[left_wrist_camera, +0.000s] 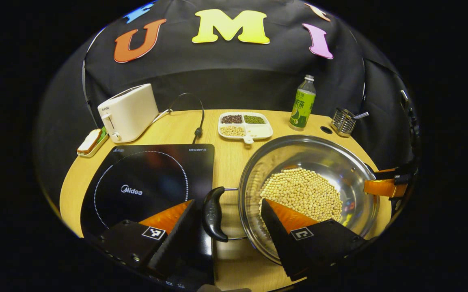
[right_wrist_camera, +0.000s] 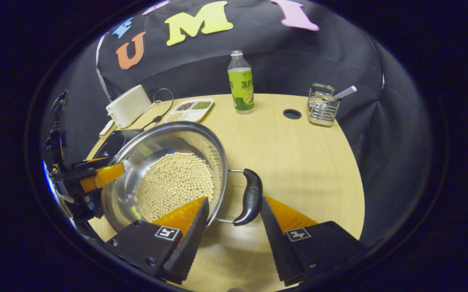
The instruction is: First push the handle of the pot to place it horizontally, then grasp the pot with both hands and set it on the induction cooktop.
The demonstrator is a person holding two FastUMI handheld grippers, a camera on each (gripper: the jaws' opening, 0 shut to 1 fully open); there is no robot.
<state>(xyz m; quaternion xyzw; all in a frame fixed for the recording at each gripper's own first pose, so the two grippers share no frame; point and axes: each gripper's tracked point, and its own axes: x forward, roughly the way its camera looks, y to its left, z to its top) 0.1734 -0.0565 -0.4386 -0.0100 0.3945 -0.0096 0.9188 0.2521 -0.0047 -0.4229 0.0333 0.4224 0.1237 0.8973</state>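
Two black loop handles flanked the round stainless-steel pot [left_wrist_camera: 311, 190], which sat on the pale wooden round table [right_wrist_camera: 298, 162] holding a heap of pale soybeans [left_wrist_camera: 300, 192]. Both handles lay level, their long axes running along the pot's rim, one on each opposite side. The pot stood just beside the black glass induction cooktop [left_wrist_camera: 148, 182], which carried the words "Midea" at its middle and "HEGON" at its far corner.

The left gripper [left_wrist_camera: 227, 211] had its jaws spread wide, one finger over the cooktop, the other over the pot's rim and beans, with the near handle [left_wrist_camera: 212, 213] between them; contact could not be told. The right gripper [right_wrist_camera: 234, 209] was likewise wide apart around the other handle [right_wrist_camera: 251, 196], one finger inside the rim, one outside above the table.

Toward the table's far edge stood a cream toaster [left_wrist_camera: 128, 111], a white divided tray of beans [left_wrist_camera: 245, 125], a green-labelled bottle [left_wrist_camera: 303, 106] and a wire utensil holder [right_wrist_camera: 322, 106]. The bottle's label was too small to read.
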